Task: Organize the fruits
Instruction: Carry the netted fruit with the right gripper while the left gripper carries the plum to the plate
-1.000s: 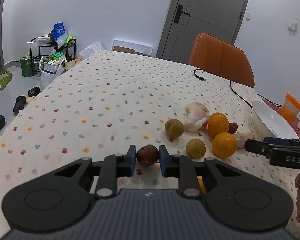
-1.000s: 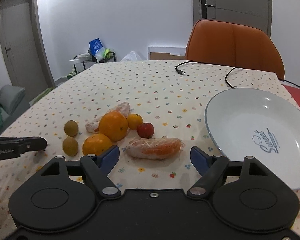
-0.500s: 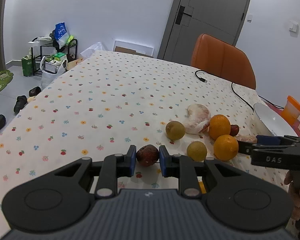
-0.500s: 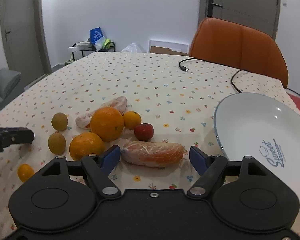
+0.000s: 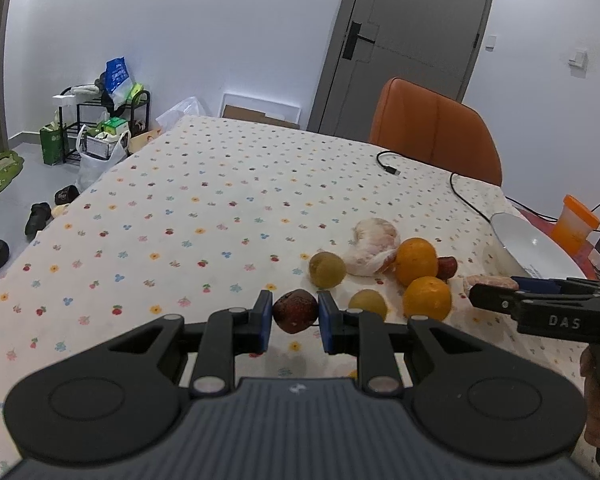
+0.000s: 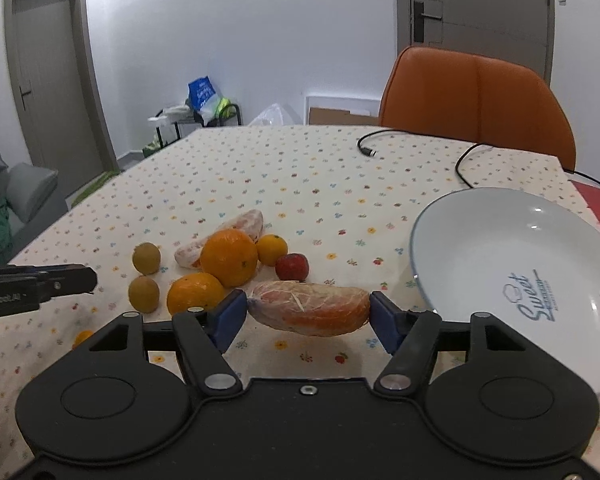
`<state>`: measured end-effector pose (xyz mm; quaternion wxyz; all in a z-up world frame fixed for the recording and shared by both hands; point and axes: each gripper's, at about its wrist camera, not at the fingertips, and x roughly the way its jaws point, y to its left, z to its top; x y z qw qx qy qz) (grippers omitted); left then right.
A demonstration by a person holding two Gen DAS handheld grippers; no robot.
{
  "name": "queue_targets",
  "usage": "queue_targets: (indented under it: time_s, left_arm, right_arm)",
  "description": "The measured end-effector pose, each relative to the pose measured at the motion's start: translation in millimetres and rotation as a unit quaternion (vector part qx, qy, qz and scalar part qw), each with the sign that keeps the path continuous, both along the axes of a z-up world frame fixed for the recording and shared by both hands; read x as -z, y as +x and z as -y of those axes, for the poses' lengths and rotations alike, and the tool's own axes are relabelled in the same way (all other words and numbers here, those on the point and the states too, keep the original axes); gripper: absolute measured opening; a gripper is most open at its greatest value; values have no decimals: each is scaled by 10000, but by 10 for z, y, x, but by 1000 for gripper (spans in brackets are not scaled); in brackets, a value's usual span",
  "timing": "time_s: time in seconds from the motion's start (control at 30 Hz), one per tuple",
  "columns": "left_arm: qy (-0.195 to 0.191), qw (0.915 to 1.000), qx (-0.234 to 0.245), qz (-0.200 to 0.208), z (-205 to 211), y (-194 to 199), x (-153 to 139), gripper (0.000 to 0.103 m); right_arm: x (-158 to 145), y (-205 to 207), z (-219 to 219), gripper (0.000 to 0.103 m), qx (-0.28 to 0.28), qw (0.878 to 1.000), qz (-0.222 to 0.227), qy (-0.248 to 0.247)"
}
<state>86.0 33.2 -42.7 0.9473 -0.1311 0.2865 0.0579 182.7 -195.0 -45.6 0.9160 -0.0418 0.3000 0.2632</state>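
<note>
My left gripper [image 5: 294, 316] is shut on a small dark red fruit [image 5: 295, 311], held just above the flowered tablecloth. My right gripper [image 6: 308, 320] is shut on a peeled citrus segment [image 6: 310, 308], its pads pressing the two ends. Left of it lie two oranges [image 6: 229, 256] [image 6: 196, 294], a mandarin [image 6: 272, 249], a red fruit [image 6: 292, 267], two yellow-green fruits [image 6: 146, 258] [image 6: 144, 294] and another peeled segment [image 6: 228, 232]. A white plate [image 6: 500, 240] sits to the right with nothing on it. The left gripper's tip [image 6: 80, 280] shows at the left edge.
A black cable [image 6: 464, 160] runs across the far side of the table, in front of an orange chair [image 6: 476, 92]. An orange cup [image 5: 576, 220] stands beyond the plate. A tiny orange fruit [image 6: 83, 336] lies near the front left. The table edge drops off on the left.
My right gripper moved forward and its fingers closed onto the ends of the peeled segment. The left gripper kept its hold on the dark red fruit and shifted only slightly.
</note>
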Motion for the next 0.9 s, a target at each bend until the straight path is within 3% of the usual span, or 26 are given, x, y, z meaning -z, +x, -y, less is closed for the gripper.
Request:
queue_targets:
  time_s: [0.37, 0.9]
  left_arm:
    - [114, 9994, 288, 178, 299, 39, -132, 23]
    - [278, 9956, 864, 225, 776, 319, -226, 23]
  right_arm:
    - [-192, -150, 354, 64, 170, 9991, 281, 282]
    - [-127, -117, 958, 64, 875, 9948, 315, 425]
